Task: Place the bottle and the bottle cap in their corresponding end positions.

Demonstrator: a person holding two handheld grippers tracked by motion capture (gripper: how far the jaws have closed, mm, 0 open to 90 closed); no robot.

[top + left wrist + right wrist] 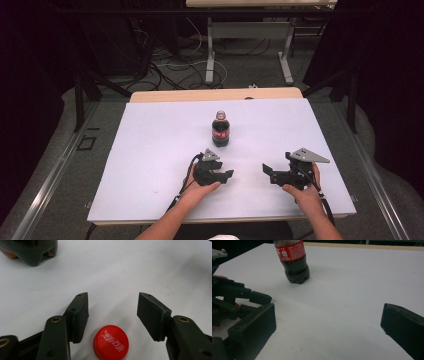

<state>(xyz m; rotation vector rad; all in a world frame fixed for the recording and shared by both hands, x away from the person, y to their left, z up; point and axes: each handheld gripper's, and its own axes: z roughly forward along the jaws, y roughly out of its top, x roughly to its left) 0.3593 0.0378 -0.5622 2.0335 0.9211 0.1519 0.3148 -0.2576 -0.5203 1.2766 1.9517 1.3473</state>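
- Desk (150, 150): white top fills mid frame in the high view.
- Cola bottle (220, 129): upright, centre frame, above both tools; looks uncapped, though the neck is small there.
- Right tool (267, 171): lower right, jaws wide, nothing between them.
- Left tool (227, 176): lower centre-left, jaws parted, not gripping.
- Red cap (111, 342): flat on the desk between the left jaws, bottom centre of the left gripper view, seemingly touching neither.
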